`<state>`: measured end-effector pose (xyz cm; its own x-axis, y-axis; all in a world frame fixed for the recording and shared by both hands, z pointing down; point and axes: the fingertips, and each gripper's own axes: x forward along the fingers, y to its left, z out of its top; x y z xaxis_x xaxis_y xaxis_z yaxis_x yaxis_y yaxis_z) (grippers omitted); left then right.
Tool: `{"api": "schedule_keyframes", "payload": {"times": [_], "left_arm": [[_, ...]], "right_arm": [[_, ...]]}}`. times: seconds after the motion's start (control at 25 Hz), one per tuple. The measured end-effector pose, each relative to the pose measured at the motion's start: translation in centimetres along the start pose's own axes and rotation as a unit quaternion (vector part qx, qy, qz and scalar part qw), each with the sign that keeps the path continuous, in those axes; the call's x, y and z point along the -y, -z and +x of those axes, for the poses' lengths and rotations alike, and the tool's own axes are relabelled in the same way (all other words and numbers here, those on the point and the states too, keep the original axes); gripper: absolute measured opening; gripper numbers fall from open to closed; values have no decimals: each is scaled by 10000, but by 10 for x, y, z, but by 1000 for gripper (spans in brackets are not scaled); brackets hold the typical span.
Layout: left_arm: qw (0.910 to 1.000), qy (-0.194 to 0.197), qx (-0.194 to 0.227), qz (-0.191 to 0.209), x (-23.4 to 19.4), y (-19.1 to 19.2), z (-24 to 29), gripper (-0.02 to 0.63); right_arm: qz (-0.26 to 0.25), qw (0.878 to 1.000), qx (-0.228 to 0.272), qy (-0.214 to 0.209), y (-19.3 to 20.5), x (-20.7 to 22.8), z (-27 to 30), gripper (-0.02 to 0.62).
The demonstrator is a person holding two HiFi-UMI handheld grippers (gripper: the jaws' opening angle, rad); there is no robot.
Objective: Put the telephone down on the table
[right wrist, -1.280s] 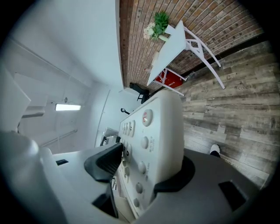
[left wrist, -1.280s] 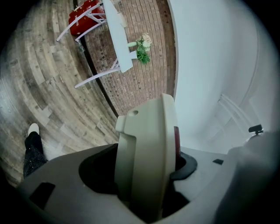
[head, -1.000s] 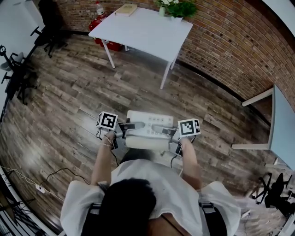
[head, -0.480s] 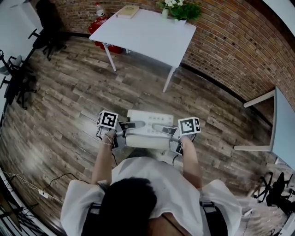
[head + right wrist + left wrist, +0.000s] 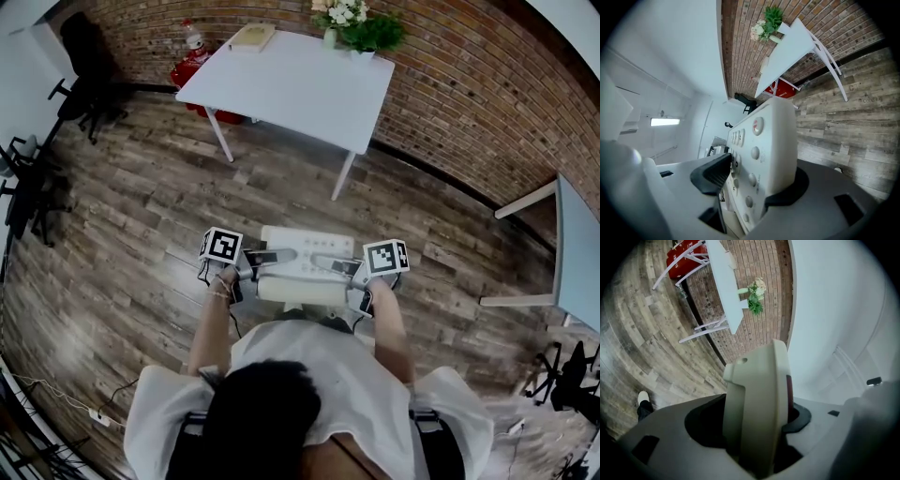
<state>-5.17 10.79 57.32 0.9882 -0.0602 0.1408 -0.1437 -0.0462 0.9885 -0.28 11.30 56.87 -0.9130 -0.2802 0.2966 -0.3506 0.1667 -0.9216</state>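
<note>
A cream telephone (image 5: 300,272) with rows of buttons hangs above the wooden floor, carried level between both grippers in front of the person's chest. My left gripper (image 5: 267,255) is shut on its left end, and my right gripper (image 5: 330,264) is shut on its right end. In the left gripper view the telephone's edge (image 5: 761,380) fills the space between the dark pads of my left gripper (image 5: 754,422). In the right gripper view the button face (image 5: 773,140) sits clamped in my right gripper (image 5: 750,183). The white table (image 5: 291,80) stands ahead, apart from the telephone.
On the table's far edge stand a potted plant (image 5: 361,28) and a book (image 5: 251,37). A red object (image 5: 192,61) lies beneath its left end. Black chairs (image 5: 80,61) line the left wall. A second table (image 5: 574,253) stands at the right, along a brick wall (image 5: 469,84).
The person has walked forward with the telephone, so the white table now sits slightly nearer and further left in the head view. Both grips look unchanged.
</note>
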Motion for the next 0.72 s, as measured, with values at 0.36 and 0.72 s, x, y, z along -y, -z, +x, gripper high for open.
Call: {"api": "schedule_keyframes", "payload": {"times": [0.36, 0.72], "left_arm": [[9998, 108, -125, 117, 5, -20, 0, 296], [9999, 39, -78, 110, 3, -25, 6, 296]], "right_arm": [[6, 9999, 123, 38, -17, 1, 6, 258], [-31, 9999, 125, 2, -23, 4, 2, 258]]}}
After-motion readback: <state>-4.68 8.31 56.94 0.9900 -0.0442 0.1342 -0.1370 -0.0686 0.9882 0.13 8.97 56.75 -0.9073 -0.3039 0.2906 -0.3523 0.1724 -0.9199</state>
